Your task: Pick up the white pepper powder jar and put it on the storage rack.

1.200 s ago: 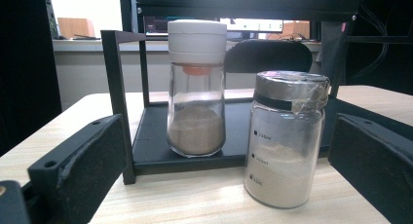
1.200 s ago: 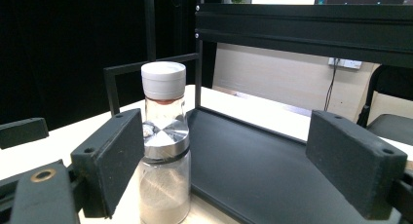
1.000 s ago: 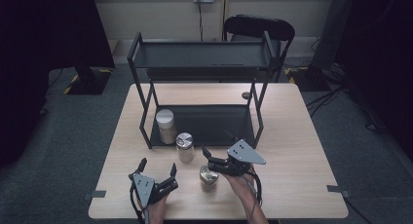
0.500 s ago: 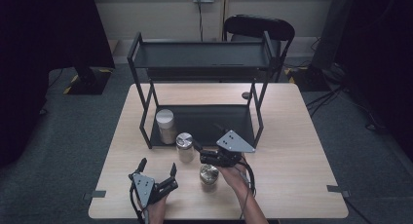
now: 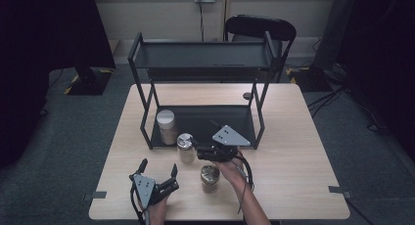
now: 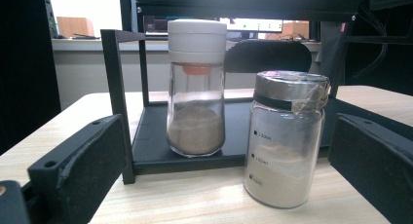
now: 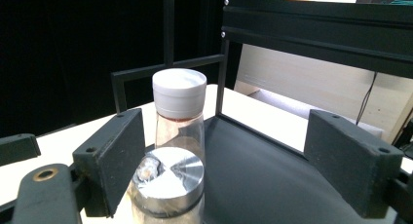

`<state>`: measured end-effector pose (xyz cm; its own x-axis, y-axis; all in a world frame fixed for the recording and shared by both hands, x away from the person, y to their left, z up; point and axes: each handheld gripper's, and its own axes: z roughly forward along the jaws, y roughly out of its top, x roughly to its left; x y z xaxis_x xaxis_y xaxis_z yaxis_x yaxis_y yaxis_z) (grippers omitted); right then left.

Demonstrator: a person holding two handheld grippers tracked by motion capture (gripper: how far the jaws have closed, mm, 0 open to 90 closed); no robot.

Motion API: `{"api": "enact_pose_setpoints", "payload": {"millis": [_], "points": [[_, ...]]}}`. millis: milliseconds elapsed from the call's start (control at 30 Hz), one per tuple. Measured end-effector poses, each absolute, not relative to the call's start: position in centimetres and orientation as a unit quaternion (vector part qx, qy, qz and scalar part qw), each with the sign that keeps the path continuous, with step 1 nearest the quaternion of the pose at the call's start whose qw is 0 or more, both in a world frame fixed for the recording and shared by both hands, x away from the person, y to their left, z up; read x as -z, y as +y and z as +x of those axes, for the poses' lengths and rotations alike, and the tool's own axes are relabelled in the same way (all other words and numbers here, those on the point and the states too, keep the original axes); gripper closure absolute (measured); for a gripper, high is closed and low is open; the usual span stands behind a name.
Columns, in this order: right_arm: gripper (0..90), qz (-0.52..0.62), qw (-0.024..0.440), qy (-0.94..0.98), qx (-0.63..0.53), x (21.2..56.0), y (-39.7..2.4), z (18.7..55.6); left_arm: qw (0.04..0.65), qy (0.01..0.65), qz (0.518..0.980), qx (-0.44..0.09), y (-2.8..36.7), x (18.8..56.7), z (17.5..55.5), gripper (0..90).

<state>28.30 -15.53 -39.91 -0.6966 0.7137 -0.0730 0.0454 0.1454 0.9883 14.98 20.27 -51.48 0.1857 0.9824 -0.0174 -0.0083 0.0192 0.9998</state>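
Observation:
A silver-lidded glass jar of pale powder stands on the table just in front of the black rack. My right gripper points left at it, open; in the right gripper view the jar sits low beside the left jaw, untouched by the pads. A white-lidded jar of brownish powder stands on the rack's lower shelf, behind the silver-lidded one. My left gripper rests near the front edge, open and empty, facing both jars.
A third jar with a shiny top stands on the table under my right wrist. The rack's upper shelf is bare. A small dark round object lies on the table behind the rack. A chair stands beyond the table.
My right gripper has moved left and away from me, from above the third jar to the silver-lidded jar. The left gripper has stayed still.

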Motion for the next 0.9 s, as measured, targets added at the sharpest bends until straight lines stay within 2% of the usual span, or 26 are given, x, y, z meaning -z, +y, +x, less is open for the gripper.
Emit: {"api": "enact_pose_setpoints", "payload": {"millis": [900], "points": [[15.2,0.258,0.256,0.734,-0.573,37.7,-12.8,31.3,0.552,0.454,0.538,-0.446,20.4,51.4,15.0,0.0]]}}
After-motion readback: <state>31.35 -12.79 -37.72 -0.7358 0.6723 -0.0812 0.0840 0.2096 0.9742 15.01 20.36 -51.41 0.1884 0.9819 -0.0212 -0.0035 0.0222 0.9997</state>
